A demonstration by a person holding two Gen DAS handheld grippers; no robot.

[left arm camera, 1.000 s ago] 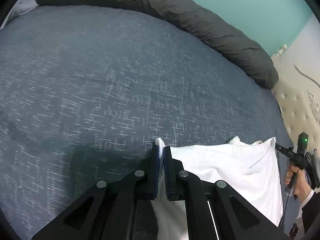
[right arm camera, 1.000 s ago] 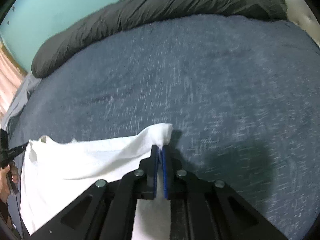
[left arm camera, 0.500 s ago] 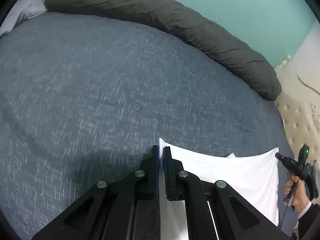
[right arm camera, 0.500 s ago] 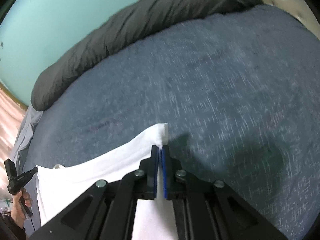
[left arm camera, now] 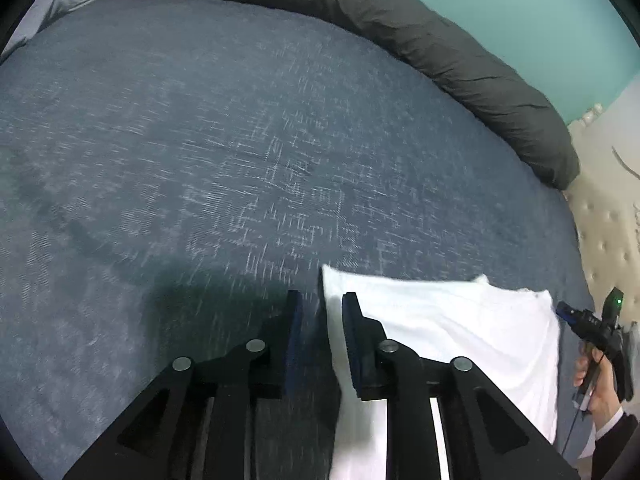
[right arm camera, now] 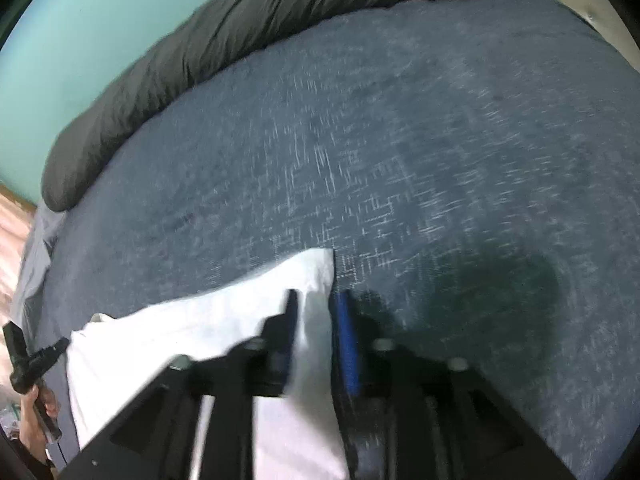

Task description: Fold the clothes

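Releasing: left gripper [left arm camera: 318, 312] and right gripper [right arm camera: 314, 312] had just been opening, jaws apart around the corners of the white garment [left arm camera: 440, 332], which lay on the blue bedspread [left arm camera: 240, 140]. One fold looked laid; more probably remained.

Both grippers' jaws, clamped on the white cloth's [left arm camera: 460, 332] corners a second earlier, had just been opening. The left gripper [left arm camera: 319, 312] and right gripper [right arm camera: 316, 308] let go; the corners lay loose between the parted pads.

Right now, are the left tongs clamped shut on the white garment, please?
No, the left tongs stand open, with the white garment edge loose between them.
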